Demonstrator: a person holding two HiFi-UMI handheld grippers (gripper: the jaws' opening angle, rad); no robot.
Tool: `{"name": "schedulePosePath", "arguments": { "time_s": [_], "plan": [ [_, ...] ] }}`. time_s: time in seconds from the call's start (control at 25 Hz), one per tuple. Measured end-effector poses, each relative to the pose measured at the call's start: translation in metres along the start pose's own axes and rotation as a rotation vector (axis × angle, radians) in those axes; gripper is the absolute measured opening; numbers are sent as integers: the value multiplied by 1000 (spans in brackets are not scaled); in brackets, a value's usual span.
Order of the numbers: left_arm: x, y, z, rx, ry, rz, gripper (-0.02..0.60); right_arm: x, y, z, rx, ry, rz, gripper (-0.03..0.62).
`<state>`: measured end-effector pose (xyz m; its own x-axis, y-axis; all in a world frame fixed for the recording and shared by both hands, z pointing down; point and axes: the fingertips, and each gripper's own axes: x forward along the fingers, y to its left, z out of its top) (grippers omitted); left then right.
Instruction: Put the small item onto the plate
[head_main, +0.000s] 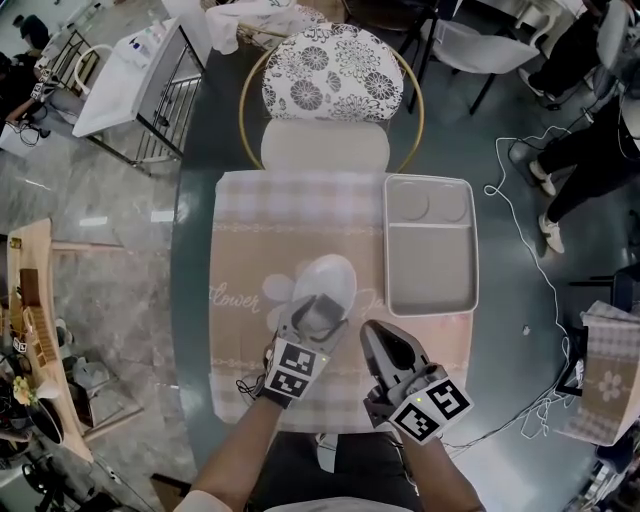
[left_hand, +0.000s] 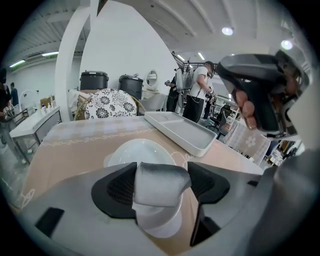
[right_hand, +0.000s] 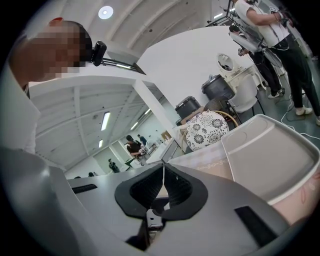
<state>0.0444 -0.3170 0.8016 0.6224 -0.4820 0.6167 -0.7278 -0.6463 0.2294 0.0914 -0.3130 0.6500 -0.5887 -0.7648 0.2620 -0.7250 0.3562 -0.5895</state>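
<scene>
A white plate (head_main: 330, 277) lies on the beige placemat (head_main: 245, 260) in the middle of the table. My left gripper (head_main: 316, 314) hovers at the plate's near edge, shut on a small grey-white item (left_hand: 160, 181). In the left gripper view the plate (left_hand: 140, 151) sits just beyond the jaws. To the right and nearer me, my right gripper (head_main: 373, 334) is shut with nothing between its pads (right_hand: 176, 190). It is tilted up and points away from the plate.
A white compartment tray (head_main: 430, 290) lies on the mat right of the plate and also shows in the right gripper view (right_hand: 270, 160). A chair with a floral back (head_main: 330, 75) stands at the far side of the table. People stand further off.
</scene>
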Motion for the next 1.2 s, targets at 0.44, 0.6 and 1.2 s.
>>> {"name": "schedulePosePath", "arguments": {
  "time_s": [0.44,0.6,1.2],
  "plan": [
    [8,4,-2,22,1,26,311,-2,2,3,0,7,10,17],
    [6,7,-1,33,-5,45,311,-6,7,8,-10,6,16,17],
    [-87,-17,60,-99,-107,61,69,-37,53,42,-62,16,2,17]
  ]
}}
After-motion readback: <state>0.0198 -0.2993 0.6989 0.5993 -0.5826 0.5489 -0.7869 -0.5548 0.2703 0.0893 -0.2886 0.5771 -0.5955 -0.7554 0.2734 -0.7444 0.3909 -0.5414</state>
